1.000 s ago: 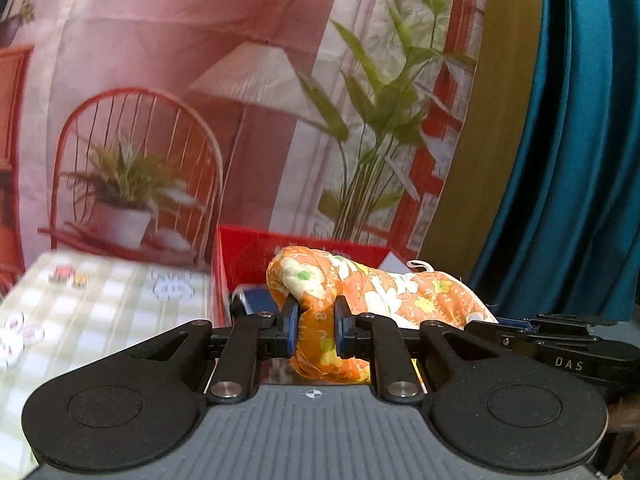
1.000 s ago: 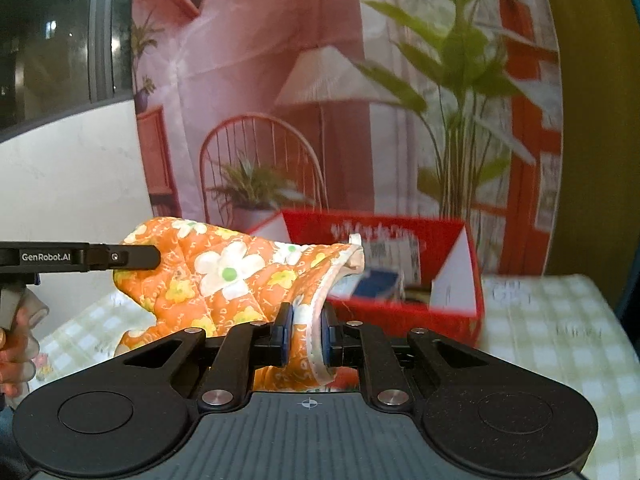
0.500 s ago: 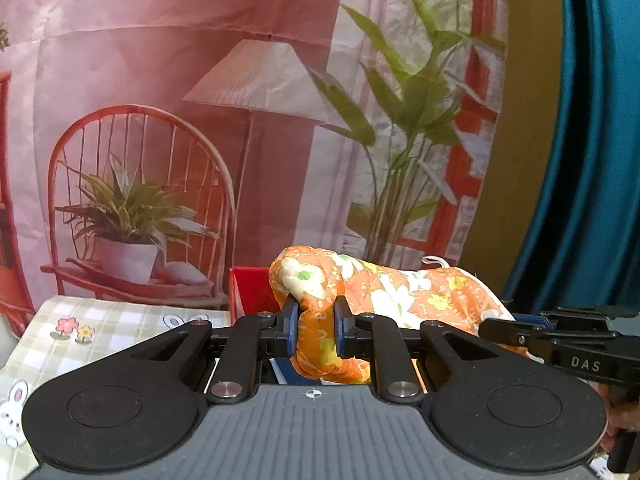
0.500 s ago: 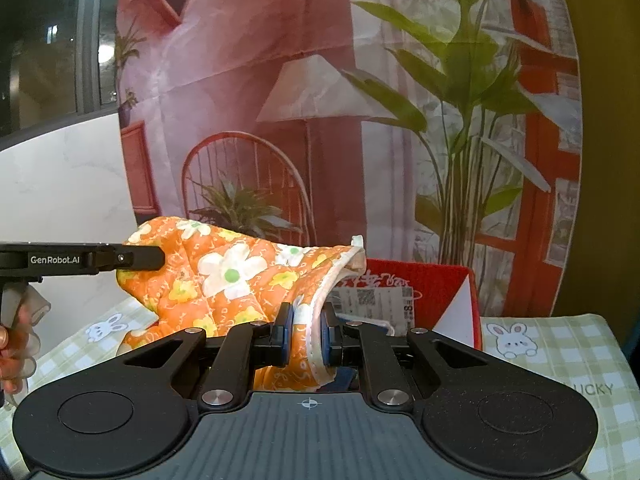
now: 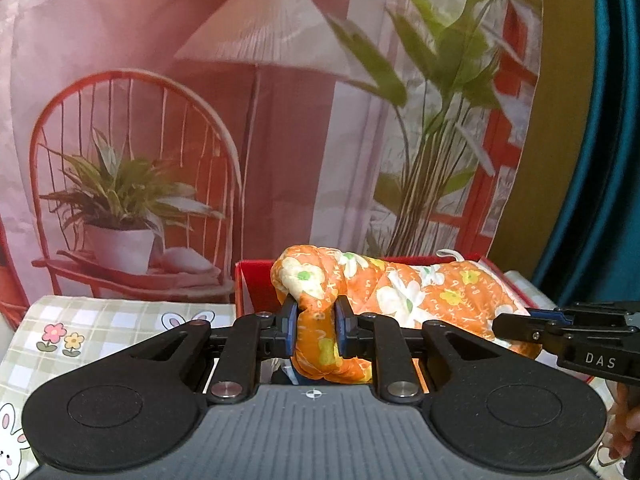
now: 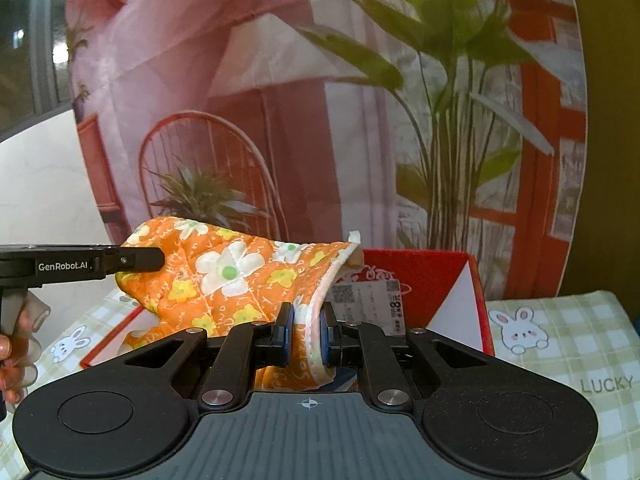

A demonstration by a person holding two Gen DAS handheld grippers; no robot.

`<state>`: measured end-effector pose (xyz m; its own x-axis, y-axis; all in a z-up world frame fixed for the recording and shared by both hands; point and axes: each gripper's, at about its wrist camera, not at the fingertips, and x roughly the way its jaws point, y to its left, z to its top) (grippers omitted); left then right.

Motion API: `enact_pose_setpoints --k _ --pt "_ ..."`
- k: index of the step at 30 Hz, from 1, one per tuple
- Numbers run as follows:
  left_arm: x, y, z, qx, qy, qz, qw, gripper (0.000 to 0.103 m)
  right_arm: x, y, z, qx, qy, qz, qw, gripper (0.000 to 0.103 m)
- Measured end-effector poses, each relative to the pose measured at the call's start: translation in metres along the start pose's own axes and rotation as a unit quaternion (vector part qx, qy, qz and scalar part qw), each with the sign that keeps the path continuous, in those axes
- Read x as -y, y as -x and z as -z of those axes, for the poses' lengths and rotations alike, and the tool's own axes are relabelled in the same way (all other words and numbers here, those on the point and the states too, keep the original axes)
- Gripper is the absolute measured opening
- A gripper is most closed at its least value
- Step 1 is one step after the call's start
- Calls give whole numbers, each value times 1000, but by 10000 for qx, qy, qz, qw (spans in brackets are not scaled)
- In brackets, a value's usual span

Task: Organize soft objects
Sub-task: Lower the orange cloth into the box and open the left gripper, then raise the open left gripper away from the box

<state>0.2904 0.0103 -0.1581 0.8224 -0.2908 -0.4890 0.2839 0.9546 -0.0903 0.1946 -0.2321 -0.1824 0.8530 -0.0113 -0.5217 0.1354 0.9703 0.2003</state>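
Observation:
An orange oven mitt (image 5: pixel 420 292) with white and yellow flowers hangs stretched between both grippers, over a red box (image 5: pixel 256 288). My left gripper (image 5: pixel 316 322) has the mitt's rounded tip between its pads; its jaws are opening, and the pads still press the fabric. In the right wrist view the mitt (image 6: pixel 232 280) lies across the front of the red box (image 6: pixel 424 276). My right gripper (image 6: pixel 306 332) is shut on the mitt's white-trimmed cuff edge. Each gripper shows in the other's view, the right one (image 5: pixel 498 322) at the right and the left one (image 6: pixel 160 258) at the left.
A checked tablecloth with bunny prints (image 6: pixel 560 332) covers the table around the box. A printed paper label (image 6: pixel 372 300) lies inside the box. A backdrop printed with a chair, lamp and plant (image 5: pixel 200 140) hangs behind; a teal curtain (image 5: pixel 600 160) is at the right.
Both grippers have carried the mitt toward the backdrop, which now looks larger. The red box has come under the mitt. The left pads stand slightly wider apart.

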Motion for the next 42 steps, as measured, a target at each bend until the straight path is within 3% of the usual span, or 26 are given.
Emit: enact_pose_setpoints --k 4,6,7,18,28,34,42 --pt "-4 -13 4 -192 42 39 9998 26 4 -11 3 -151 -50 93 9998 12" --pt "-5 -19 5 -272 65 -109 9995 47 5 -15 5 -268 -76 224 9994 12" --pt "-5 -19 5 -252 57 -166 9995 49 6 -17 5 -312 -105 293 9990 12" --pt "-5 -16 8 -216 -3 -105 9997 50 19 -30 10 -536 -733 839 9923 9" --pt "0 -9 13 -205 -104 -62 9997 57 11 -52 -5 -587 -259 1267 9899 12" --pt "3 0 14 -167 -127 -127 9997 69 11 -40 -5 -453 -87 1340 9899 31" --pt "14 23 20 -134 -206 -276 9993 99 3 -7 1 -150 134 1213 9924 81"
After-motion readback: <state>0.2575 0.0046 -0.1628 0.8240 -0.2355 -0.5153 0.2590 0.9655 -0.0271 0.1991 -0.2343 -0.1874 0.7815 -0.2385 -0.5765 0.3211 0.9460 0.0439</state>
